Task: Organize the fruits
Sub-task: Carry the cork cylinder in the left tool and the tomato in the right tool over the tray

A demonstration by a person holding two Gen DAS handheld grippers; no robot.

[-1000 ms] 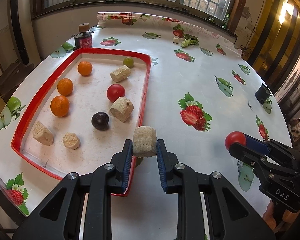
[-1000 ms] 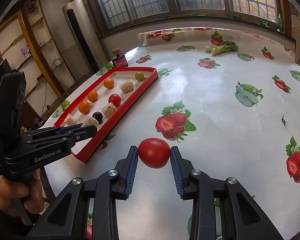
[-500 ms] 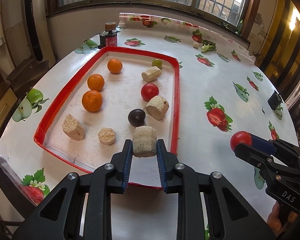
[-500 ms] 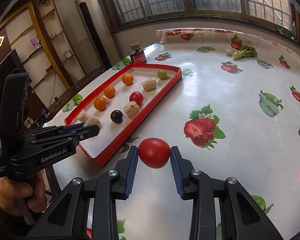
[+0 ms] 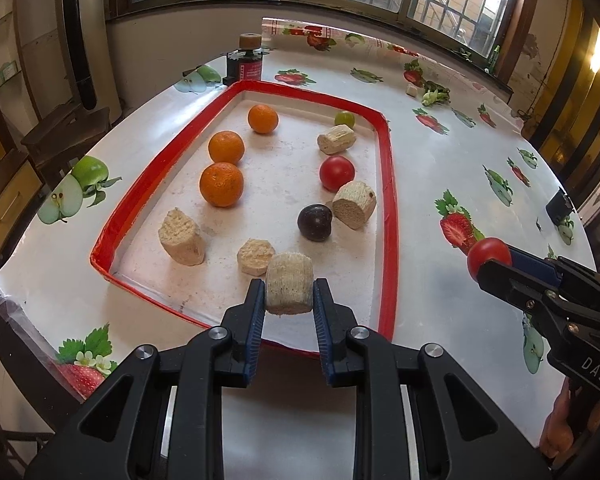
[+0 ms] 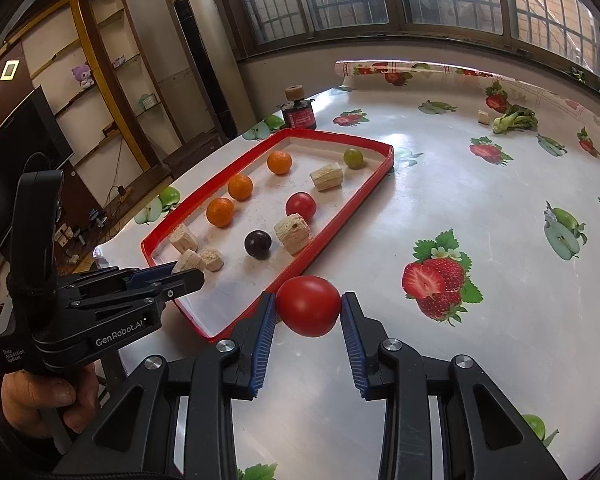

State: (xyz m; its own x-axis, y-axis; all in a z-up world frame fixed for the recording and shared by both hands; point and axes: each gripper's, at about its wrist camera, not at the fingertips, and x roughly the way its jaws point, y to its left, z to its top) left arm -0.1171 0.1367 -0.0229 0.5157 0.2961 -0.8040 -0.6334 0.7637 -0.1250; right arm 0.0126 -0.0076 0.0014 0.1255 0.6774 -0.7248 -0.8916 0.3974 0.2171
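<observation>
A red-rimmed tray (image 5: 387, 184) (image 6: 342, 206) lies on the table. It holds three oranges (image 5: 221, 184), a red tomato (image 5: 337, 173), a dark plum (image 5: 315, 222), a green grape (image 5: 345, 119) and several beige sugarcane-like chunks (image 5: 182, 236). My left gripper (image 5: 289, 304) is shut on another beige chunk (image 5: 290, 288) above the tray's near end. It also shows in the right wrist view (image 6: 176, 274). My right gripper (image 6: 309, 316) is shut on a red tomato (image 6: 309, 306) above the table, just right of the tray's near corner. It shows too in the left wrist view (image 5: 489, 257).
A dark jar with a cork top (image 5: 245, 62) stands beyond the tray's far edge. Green leafy scraps (image 6: 514, 120) lie at the table's far right. A small black object (image 5: 558, 208) sits near the right edge. The tablecloth has fruit prints.
My left gripper has moved left with its chunk, from the tray's right rim to over the tray's near end. My right gripper has carried the tomato closer to the tray's near corner.
</observation>
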